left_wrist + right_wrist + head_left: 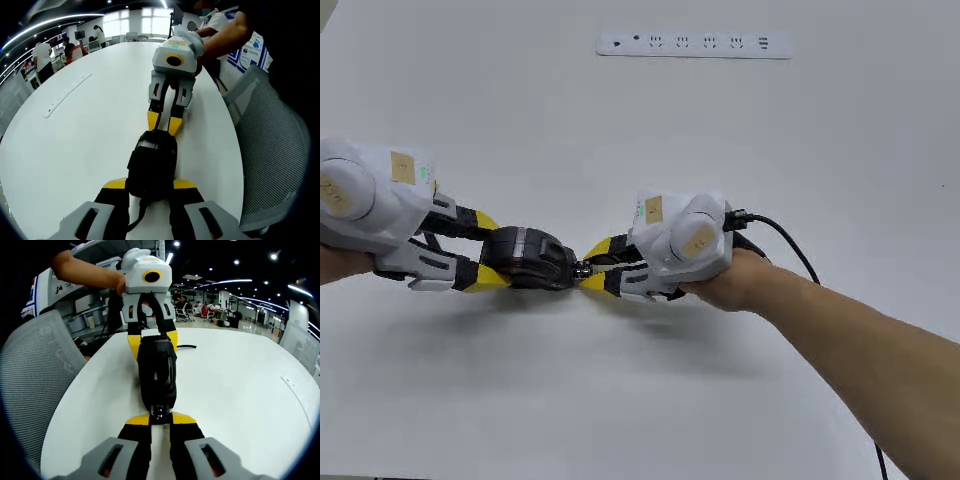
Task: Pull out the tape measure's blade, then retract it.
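Observation:
A black tape measure point(527, 258) hangs just above the white table, held by its back end in my left gripper point(482, 250), whose yellow-tipped jaws are shut on the case point(152, 167). My right gripper point(594, 265) faces it from the right with its jaws closed on the small metal hook of the blade point(159, 413) at the case's mouth. The blade is drawn in, so the case point(157, 371) sits right against the right gripper's fingertips. In the left gripper view the right gripper point(165, 123) touches the far end of the case.
A white power strip point(694, 43) lies at the far side of the white table point(640, 120). A black cable point(790, 245) trails from the right gripper along the person's forearm. A grey mesh chair point(272, 150) stands at the table's edge. People sit in the background.

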Demonstrator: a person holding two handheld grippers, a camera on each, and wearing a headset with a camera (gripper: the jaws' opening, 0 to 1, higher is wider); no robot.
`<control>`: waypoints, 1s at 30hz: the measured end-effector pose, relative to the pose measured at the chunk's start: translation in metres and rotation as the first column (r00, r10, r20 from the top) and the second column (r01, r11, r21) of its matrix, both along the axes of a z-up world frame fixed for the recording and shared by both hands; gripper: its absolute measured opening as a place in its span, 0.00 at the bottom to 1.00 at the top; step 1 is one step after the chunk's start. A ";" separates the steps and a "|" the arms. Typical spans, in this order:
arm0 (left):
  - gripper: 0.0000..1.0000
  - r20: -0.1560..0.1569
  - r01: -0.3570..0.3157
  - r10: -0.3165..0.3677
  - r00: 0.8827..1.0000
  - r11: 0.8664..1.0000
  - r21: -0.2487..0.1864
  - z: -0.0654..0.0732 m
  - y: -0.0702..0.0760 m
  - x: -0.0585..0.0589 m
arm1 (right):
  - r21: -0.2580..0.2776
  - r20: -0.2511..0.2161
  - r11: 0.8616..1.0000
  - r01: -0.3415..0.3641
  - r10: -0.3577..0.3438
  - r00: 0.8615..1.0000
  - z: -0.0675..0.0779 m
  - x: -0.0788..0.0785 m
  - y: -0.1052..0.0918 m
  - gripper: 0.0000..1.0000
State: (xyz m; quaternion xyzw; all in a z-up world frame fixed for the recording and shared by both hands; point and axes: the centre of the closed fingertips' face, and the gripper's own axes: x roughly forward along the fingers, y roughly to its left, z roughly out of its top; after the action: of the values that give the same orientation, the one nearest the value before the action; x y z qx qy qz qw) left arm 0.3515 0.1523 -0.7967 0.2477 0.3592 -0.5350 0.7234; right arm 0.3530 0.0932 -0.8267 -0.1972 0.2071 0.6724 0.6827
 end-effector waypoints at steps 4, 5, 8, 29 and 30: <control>0.27 -0.001 -0.001 0.001 1.000 1.000 0.000 0.000 0.000 0.000 | -0.002 0.002 1.000 -0.004 0.004 1.000 0.000 0.000 -0.002 0.11; 0.27 -0.001 -0.001 0.001 1.000 1.000 0.000 0.000 0.000 0.000 | -0.002 0.001 1.000 -0.004 0.004 1.000 0.000 0.000 -0.002 0.11; 0.27 -0.001 -0.003 0.003 1.000 1.000 -0.002 0.001 0.000 0.000 | -0.003 0.001 1.000 -0.005 0.005 1.000 0.000 0.000 -0.004 0.11; 0.27 -0.009 -0.009 0.009 1.000 1.000 -0.004 0.000 0.000 0.000 | -0.008 -0.010 1.000 -0.003 0.003 1.000 0.001 0.001 -0.014 0.11; 0.27 -0.010 -0.009 0.009 1.000 1.000 -0.004 0.000 0.000 0.000 | -0.008 -0.010 1.000 -0.004 0.004 1.000 0.001 0.001 -0.014 0.11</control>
State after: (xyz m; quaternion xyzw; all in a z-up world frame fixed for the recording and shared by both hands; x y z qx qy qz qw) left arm 0.3518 0.1522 -0.7970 0.2420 0.3629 -0.5337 0.7246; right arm 0.3538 0.0791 -0.8257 -0.1973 0.2129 0.6737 0.6797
